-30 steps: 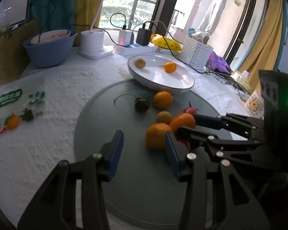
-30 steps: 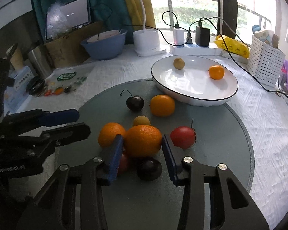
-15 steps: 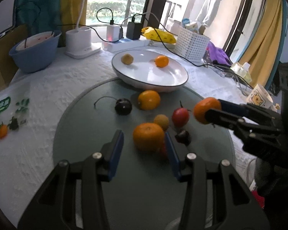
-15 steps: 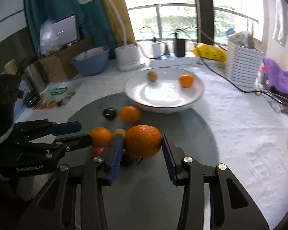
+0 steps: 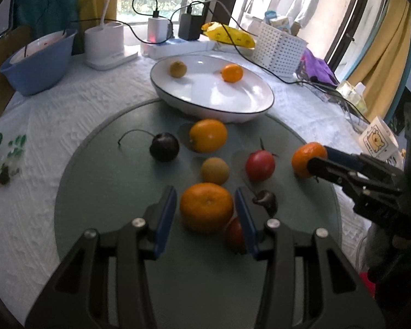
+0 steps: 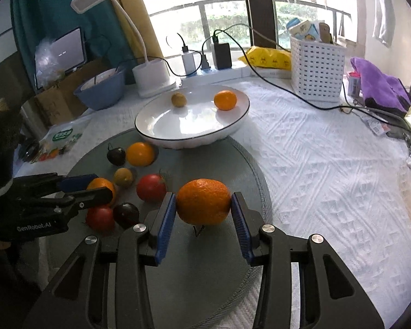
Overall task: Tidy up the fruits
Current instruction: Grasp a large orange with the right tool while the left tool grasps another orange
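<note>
We gripped an orange (image 6: 203, 201) in our right gripper (image 6: 203, 213), with the plate (image 6: 150, 130) straight ahead; our left gripper (image 5: 205, 213) straddled another orange (image 5: 206, 207), unclenched

The right gripper (image 6: 203, 213) clamps an orange (image 6: 203, 201), raised above the grey mat (image 6: 178, 274). The left gripper (image 5: 205, 213) straddles another orange (image 5: 206, 207) on the mat, apparently without contact.

Fruit crowds the left half of the grey mat (image 6: 233, 246) in the right wrist view; its lower right and the white cloth beyond lie bare. The white plate (image 6: 156, 134) blocks the mat's far edge, its middle free between two fruits. Black cables (image 6: 296, 96) cross the upper right before the white basket (image 6: 315, 71).
</note>
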Motion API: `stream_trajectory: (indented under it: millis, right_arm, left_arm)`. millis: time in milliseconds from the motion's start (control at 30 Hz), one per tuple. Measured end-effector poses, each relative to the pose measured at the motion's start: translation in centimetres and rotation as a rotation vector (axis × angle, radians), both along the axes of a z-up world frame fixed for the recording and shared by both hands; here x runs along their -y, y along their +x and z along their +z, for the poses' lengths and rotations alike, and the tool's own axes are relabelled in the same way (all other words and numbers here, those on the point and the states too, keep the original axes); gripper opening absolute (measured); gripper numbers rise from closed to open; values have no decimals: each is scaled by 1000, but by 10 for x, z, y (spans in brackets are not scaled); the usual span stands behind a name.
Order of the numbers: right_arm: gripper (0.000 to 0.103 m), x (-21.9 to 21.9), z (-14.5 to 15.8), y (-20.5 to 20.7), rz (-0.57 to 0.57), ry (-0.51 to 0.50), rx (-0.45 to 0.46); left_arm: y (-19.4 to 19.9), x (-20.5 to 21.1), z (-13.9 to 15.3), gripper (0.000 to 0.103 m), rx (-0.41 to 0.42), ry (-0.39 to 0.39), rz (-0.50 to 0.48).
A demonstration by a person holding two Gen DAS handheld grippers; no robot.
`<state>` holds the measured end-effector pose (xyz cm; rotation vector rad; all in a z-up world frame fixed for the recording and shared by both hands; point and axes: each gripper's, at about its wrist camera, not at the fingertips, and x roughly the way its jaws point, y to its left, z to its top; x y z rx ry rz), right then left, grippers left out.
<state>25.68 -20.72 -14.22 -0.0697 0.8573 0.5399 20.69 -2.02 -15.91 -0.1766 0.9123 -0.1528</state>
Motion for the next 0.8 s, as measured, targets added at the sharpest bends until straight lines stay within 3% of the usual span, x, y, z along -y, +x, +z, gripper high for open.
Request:
stream_trajectory:
  millis: [167, 267, 800]
  right_arm:
    - [45, 1, -2, 3, 4, 15, -11]
    - [52, -1, -6, 6, 8, 17, -34]
    - [47, -10, 0, 9, 45, 21, -22]
  left_arm:
    - [2, 0, -2, 43, -5, -7, -3]
    - [1, 3, -1, 41, 2, 8, -12]
    - [0, -1, 22, 40, 58, 16, -28]
